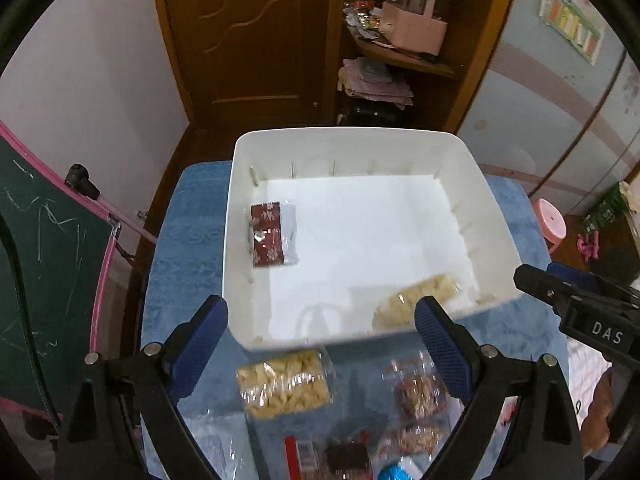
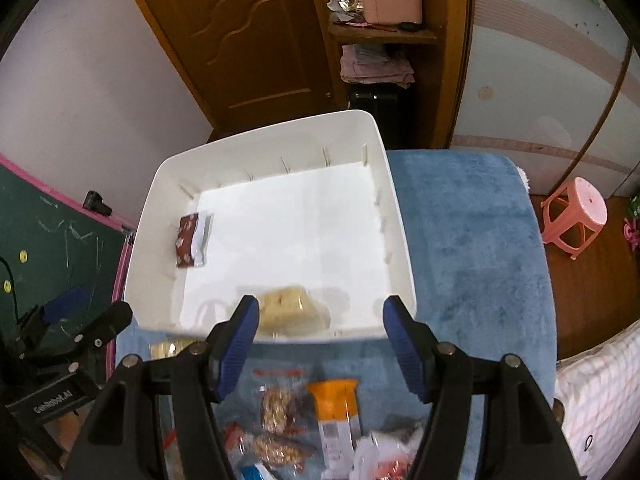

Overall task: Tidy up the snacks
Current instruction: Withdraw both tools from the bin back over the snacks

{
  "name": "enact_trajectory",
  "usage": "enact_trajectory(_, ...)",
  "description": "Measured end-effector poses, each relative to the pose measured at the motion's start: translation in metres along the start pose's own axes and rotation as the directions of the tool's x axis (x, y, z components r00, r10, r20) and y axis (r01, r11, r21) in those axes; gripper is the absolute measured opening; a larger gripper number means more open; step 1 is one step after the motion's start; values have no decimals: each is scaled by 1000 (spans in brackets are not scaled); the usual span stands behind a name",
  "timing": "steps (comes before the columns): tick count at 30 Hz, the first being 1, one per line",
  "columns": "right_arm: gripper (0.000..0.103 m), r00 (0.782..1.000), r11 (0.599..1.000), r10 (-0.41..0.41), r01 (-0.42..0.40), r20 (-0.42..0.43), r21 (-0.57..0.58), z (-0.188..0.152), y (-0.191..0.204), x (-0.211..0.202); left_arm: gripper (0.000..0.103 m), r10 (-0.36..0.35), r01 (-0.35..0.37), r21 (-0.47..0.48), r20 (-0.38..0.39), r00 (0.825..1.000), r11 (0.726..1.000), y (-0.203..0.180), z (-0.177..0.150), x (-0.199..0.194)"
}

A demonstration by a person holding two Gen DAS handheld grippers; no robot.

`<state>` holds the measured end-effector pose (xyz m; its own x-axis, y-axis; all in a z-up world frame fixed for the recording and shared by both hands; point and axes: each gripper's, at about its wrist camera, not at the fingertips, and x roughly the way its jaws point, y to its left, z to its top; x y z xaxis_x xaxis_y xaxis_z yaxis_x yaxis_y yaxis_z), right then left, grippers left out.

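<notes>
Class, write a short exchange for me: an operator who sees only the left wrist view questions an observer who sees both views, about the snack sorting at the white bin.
Operator: My view catches only a part of the right gripper. Is it holding anything?
Observer: No. Its jaws stand apart above the near rim of the white bin, with nothing between them.
Operator: Is there a snack under it that I cannot see?
Observer: Yes, an orange-topped packet lies on the blue cloth, outside the bin.
</notes>
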<state>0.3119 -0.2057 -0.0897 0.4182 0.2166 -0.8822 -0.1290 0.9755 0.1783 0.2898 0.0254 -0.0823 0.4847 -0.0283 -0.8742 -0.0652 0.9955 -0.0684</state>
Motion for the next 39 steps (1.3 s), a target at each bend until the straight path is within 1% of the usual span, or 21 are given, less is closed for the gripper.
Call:
enact_trajectory(5, 65, 999, 999, -17, 18, 44, -28, -25, 6, -28, 94, -15, 14, 30, 40, 999, 999, -4, -26, -34)
enact_trajectory(7, 65, 998, 999, -8, 10, 65, -32, -36, 9, -42, 94, -22, 19, 46, 54, 998, 999, -6, -37, -49)
enact_trajectory(11, 65, 993, 999, -1, 7, 120, -53, -60, 17, -71, 94, -40, 34, 66, 85, 996, 997, -8, -58, -75)
enact_trajectory(15, 65, 985, 994, -15, 33, 170, -104, -87, 28, -94, 94, -65, 55, 82, 118, 991, 995, -10, -80, -100)
enact_trajectory(21, 65, 976, 987, -24, 57, 217, -148, -123, 39, -119, 94, -88, 69, 103, 192, 978, 992, -12, -112, -138)
enact_trajectory(26, 65, 975, 985, 2, 36, 220, -167, -148, 40, -128, 94, -70, 40, 122, 255, 965, 992, -12, -138, -158)
enact_trajectory(28, 65, 976, 987, 6, 30, 219, -160, -159, 37, -130, 94, -75, 42, 123, 275, 958, 991, -11, -150, -163)
enact_trajectory(31, 65, 979, 990, 20, 9, 201, -144, -173, 32, -126, 94, -76, 43, 122, 279, 957, 992, -11, -164, -163)
enact_trajectory(33, 65, 982, 991, 9, 17, 191, -134, -185, 30, -121, 94, -81, 46, 130, 279, 957, 990, -12, -173, -157)
enact_trajectory(36, 65, 987, 993, -14, 32, 158, -112, -199, 26, -107, 94, -76, 43, 137, 246, 966, 990, -13, -187, -140)
enact_trajectory(39, 65, 993, 997, 1, 7, 115, -74, -216, 19, -94, 94, -72, 45, 139, 191, 979, 989, -13, -199, -120)
